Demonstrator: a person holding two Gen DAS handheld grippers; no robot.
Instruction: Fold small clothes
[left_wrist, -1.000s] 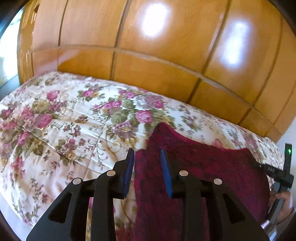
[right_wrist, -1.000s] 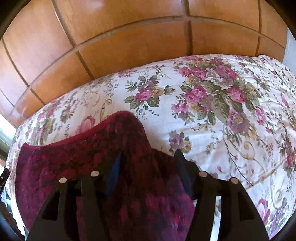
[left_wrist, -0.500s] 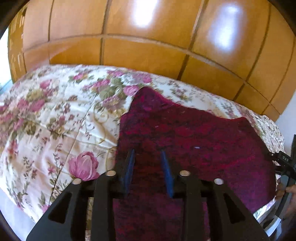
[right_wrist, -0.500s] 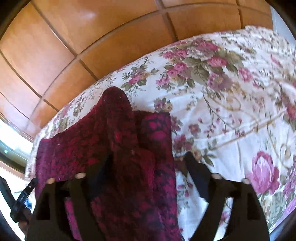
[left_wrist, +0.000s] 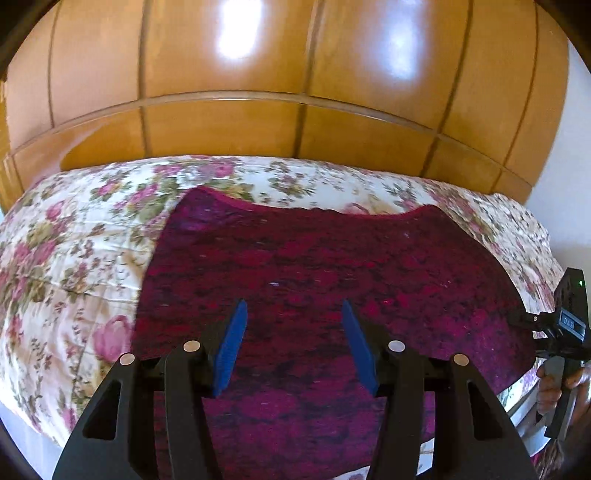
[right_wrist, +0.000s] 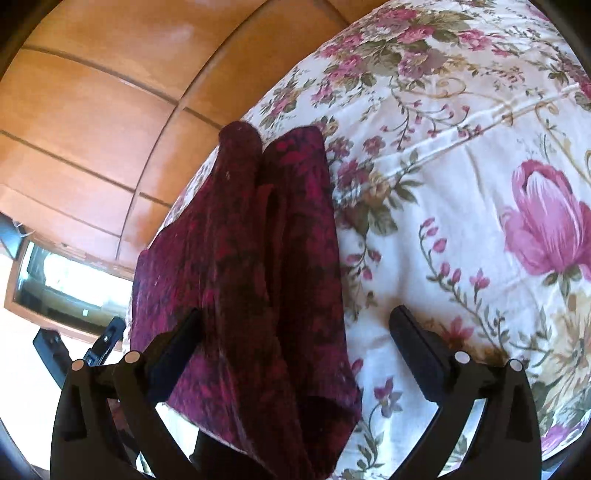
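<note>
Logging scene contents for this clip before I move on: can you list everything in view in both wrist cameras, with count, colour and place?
Garment: one, dark magenta with a blotchy pattern, spread on the bed; one side lies in folds in the right wrist view.
Bedspread: one, cream with pink roses and green leaves, under the garment.
Wooden panelling: glossy orange-brown, behind the bed.
Window: one, bright, wood-framed, at the left edge of the right wrist view.
Left gripper: one, black with blue pads, jaws opening above the garment, not pinching it.
Right gripper: one, black, jaws opening wide, the garment's folded edge between them but not pressed.
Hand: one, holding the right gripper's handle.
</note>
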